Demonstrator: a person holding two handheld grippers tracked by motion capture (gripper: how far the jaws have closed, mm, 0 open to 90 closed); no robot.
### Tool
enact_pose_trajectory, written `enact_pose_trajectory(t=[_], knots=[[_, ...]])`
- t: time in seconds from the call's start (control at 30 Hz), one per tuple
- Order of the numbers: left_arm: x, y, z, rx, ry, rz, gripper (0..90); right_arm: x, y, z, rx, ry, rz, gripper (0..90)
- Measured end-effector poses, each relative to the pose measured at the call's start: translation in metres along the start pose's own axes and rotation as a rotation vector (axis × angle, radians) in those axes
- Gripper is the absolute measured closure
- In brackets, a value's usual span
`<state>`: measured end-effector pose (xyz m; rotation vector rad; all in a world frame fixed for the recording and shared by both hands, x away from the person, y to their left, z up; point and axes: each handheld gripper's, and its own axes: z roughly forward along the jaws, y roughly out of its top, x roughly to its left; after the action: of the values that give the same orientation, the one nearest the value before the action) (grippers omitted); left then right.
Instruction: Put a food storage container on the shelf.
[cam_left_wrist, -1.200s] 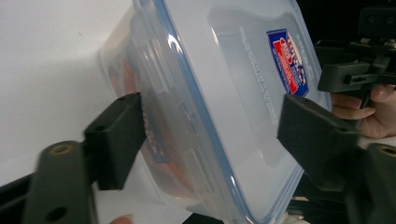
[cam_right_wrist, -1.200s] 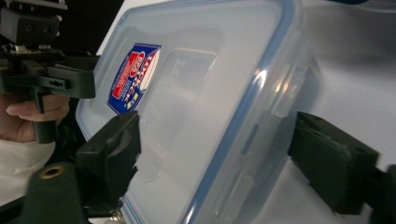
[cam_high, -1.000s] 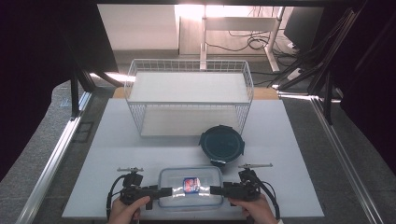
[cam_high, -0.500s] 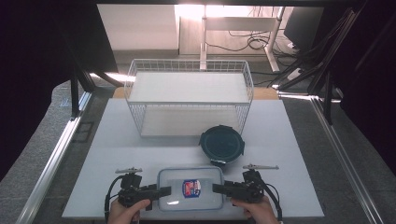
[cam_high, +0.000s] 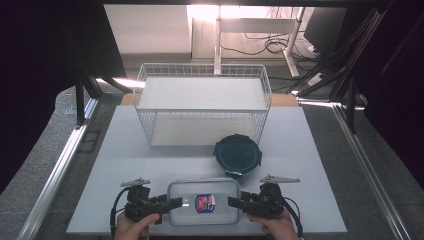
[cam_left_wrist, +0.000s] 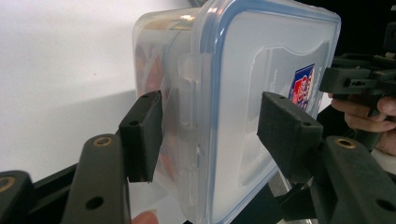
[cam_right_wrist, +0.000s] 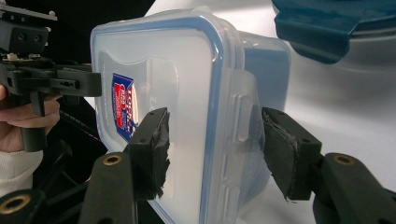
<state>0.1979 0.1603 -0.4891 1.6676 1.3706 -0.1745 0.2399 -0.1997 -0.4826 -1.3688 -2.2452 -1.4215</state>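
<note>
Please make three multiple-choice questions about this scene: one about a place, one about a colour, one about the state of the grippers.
1. Where is the round container?
A. inside the wire basket
B. on the table in front of the basket
C. on top of the rectangular container

2. What colour is the seal of the rectangular container's lid?
A. blue
B. red
C. yellow

3. How do the left gripper and right gripper stand?
A. both shut on the lid flaps
B. both far away
C. both open around the container's ends

Answers: 1 B, it stands outside the wire. 2 A, a blue rim shows. 3 C, gaps show beside the pads.
</note>
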Motion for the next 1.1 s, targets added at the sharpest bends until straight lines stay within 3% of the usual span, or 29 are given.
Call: enact_pose_trajectory(t=[0.17, 0.5, 0.73, 1.1], knots=[[-0.004, 0.002, -0.002, -0.010, 0.003, 0.027, 42.1, 0.002, 0.002, -0.004, -0.014, -0.002, -0.031, 43.6], [-0.009, 0.010, -0.007, -0.031, -0.012, 0.042, 42.4, 0.007, 0.015, -0.011, -0.034, -0.004, -0.090, 43.6], [-0.012, 0.019, -0.006, -0.035, 0.004, 0.066, 42.4, 0.005, 0.021, -0.011, -0.038, -0.003, -0.093, 43.7], [-0.026, 0.051, -0.009, -0.070, -0.005, 0.121, 42.9, 0.007, 0.049, -0.026, -0.078, -0.013, -0.131, 43.9]])
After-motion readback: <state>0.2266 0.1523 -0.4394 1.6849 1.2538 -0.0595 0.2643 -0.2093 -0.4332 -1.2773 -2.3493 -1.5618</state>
